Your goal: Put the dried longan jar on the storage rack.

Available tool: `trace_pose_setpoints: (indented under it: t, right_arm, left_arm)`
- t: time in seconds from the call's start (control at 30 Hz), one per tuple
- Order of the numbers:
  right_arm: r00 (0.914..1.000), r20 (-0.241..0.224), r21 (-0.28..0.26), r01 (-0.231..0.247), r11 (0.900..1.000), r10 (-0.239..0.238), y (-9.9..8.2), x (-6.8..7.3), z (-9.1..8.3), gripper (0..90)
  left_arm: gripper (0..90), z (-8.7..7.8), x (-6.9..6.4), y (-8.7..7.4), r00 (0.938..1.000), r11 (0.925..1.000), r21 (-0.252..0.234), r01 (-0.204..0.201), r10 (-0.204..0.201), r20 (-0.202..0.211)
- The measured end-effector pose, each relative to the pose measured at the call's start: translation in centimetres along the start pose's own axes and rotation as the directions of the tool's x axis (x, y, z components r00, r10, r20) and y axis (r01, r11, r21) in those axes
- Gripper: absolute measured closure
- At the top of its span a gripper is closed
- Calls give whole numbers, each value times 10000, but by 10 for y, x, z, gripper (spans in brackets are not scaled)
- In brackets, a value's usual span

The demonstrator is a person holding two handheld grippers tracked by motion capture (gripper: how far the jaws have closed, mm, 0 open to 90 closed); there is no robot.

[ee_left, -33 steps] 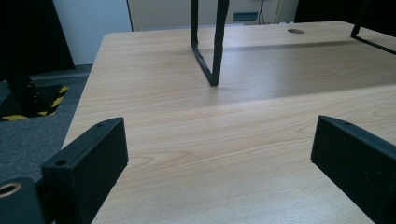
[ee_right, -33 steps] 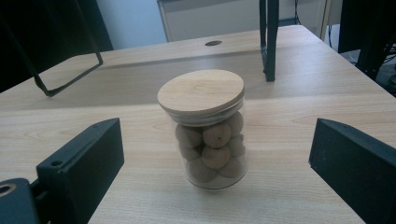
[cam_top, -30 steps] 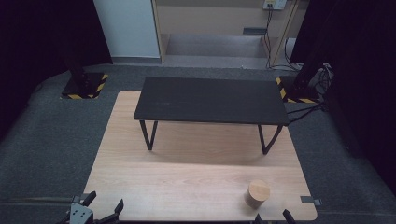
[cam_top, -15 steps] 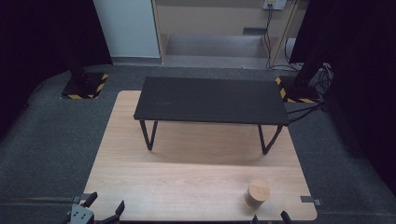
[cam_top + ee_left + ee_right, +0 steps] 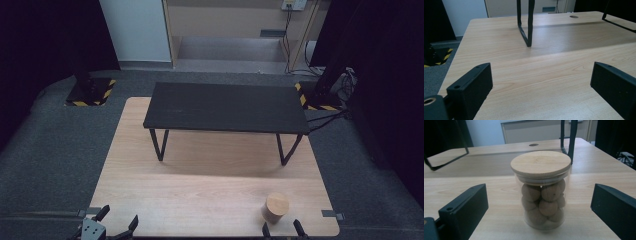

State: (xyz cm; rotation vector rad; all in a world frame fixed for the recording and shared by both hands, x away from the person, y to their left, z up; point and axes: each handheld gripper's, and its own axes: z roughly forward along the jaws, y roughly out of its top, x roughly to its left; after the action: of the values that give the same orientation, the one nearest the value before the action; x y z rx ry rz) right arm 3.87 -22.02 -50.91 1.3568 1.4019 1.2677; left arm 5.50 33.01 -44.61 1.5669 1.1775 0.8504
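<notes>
Since the frame a second ago, my left gripper has slipped slightly lower at the bottom edge of the high view, and my right gripper has shifted a little to the left there; the jar has not moved.

Left gripper: jaws spread wide, nothing between them. In the left gripper view it sits low over bare wood at the near left corner of the tabletop, with one leg of the black bench straight ahead.

Right gripper: jaws spread wide, not touching anything. In the right gripper view the jar stands upright just ahead, centred on the gap between the jaws, clear of both.

Jar: clear glass, round wooden lid seated flat on top, filled with brown balls. It stands on the tabletop near the near right corner, just beyond my right gripper.

Black bench: stands on the far half of the tabletop on thin dark legs, well apart from the jar and from both grippers.
</notes>
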Motion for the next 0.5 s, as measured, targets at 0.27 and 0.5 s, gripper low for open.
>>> trace_pose_setpoints:
  t: [0.27,0.5]
  right_arm:
    - [9983,584,-315,97,9995,-78,-9,12,25,27]
    - [9968,728,-392,357,9986,-328,-10,16,38,35]
  left_arm:
    - [27,2,2,2,10000,9999,97,-55,55,40]
    - [27,3,3,3,10000,9999,117,-56,56,17]
